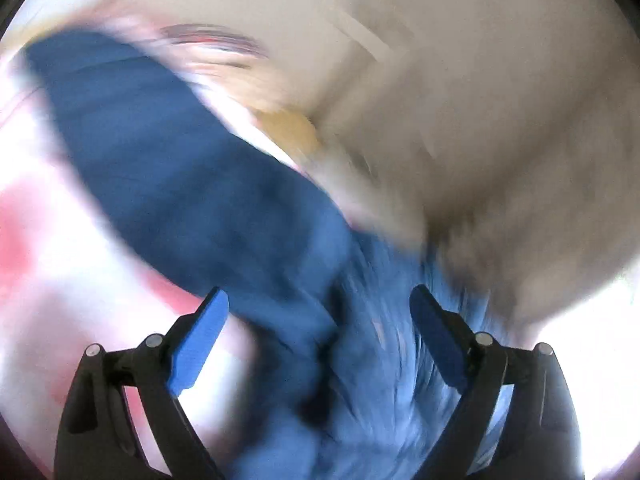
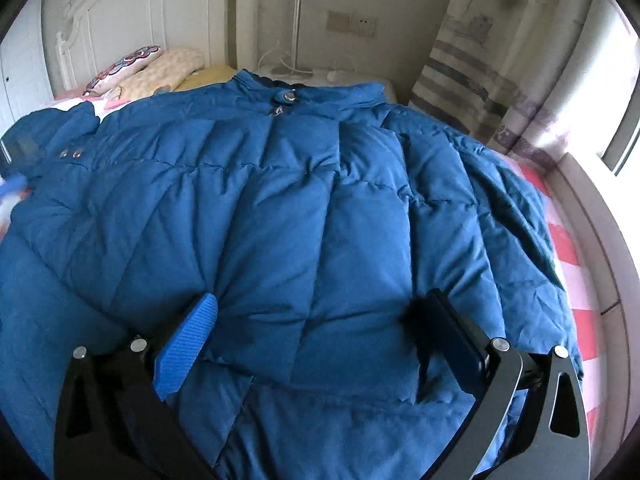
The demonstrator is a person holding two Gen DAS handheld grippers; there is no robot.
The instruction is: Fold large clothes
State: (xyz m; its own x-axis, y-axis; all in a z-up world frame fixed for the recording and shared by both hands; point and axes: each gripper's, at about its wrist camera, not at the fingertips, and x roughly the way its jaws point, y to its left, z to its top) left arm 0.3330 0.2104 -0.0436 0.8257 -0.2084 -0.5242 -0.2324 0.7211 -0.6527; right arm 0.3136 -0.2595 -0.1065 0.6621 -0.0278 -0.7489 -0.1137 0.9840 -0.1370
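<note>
A pink-and-white checked bed (image 2: 576,280) fills the room's lower part, its white carved headboard (image 2: 132,20) standing against the far wall. Spread front-up across the bed lies the large blue quilted puffer jacket (image 2: 288,208), collar toward the headboard and a sleeve reaching out to the left edge of the right wrist view; in the left wrist view, heavily blurred, the same blue fabric (image 1: 192,184) runs diagonally down between the fingers. A striped pale curtain (image 2: 472,76) hangs at the right beside the window. Patterned cream pillows (image 2: 160,68) rest near the headboard, just beyond the jacket's shoulder. The right gripper (image 2: 320,328) hovers over the jacket's lower front, its jaws spread wide and holding nothing. The left gripper (image 1: 318,320) also stands wide apart; blurred blue cloth lies between its jaws, but the pads do not press on it. A metal snap button (image 2: 289,97) closes the collar.
</note>
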